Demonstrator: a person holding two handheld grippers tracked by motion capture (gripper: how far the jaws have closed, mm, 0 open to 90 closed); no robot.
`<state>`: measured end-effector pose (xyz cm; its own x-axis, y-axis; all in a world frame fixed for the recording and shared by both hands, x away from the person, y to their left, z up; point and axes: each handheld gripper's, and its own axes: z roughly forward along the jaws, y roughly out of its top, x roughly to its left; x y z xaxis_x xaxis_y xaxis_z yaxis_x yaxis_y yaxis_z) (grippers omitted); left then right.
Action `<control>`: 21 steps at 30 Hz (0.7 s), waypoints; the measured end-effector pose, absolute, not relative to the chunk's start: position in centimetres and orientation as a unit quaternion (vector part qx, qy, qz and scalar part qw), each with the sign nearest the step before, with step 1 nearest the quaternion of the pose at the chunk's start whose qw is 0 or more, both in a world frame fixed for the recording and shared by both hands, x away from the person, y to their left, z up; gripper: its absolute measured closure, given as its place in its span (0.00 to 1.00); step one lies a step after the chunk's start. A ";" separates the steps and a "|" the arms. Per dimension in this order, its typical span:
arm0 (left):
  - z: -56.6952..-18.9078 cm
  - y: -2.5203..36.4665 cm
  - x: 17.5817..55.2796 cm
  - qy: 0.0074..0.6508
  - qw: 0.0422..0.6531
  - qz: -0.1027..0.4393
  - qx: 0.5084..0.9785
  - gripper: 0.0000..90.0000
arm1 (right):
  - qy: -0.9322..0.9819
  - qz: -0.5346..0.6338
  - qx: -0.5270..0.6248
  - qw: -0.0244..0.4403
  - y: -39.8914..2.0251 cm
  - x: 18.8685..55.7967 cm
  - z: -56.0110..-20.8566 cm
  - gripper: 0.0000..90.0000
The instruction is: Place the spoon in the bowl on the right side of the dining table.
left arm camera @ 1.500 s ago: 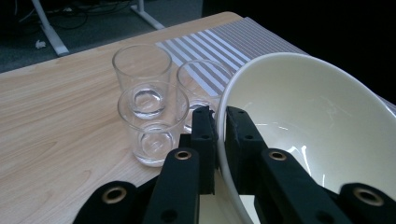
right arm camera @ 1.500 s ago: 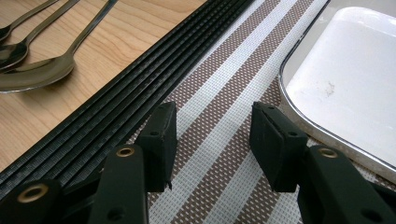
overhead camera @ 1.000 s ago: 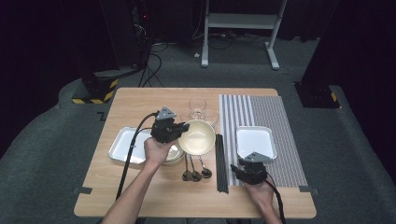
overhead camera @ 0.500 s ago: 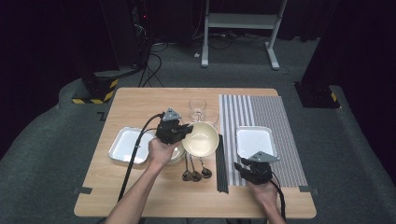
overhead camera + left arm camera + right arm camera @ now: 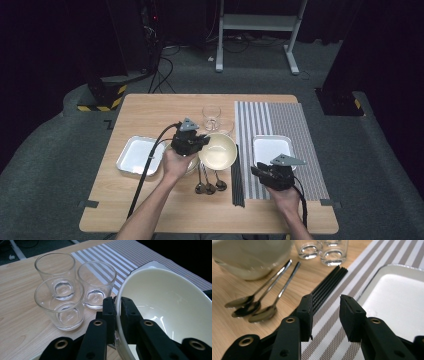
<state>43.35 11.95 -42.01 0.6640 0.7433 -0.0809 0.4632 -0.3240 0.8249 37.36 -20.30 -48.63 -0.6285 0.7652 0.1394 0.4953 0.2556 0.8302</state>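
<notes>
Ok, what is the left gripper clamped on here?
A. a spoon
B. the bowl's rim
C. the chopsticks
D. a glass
B: in the left gripper view the left gripper has its jaws pinched on the rim of the cream bowl, one jaw inside and one outside, while the three glasses stand apart on the table.

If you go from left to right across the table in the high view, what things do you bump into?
Left tray → left gripper → bowl → black sticks → right tray.
</notes>
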 end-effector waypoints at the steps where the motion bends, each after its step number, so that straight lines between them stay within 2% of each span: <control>1: -42.0 11.9 43.4 0.378 0.441 0.158 0.798 0.92 | 0.778 0.458 0.404 0.147 -20.2 37.4 -48.4 0.71; 21: -42.7 11.4 43.4 0.378 0.433 0.156 0.803 0.92 | 0.777 0.487 0.377 0.131 -18.4 39.6 -44.1 0.71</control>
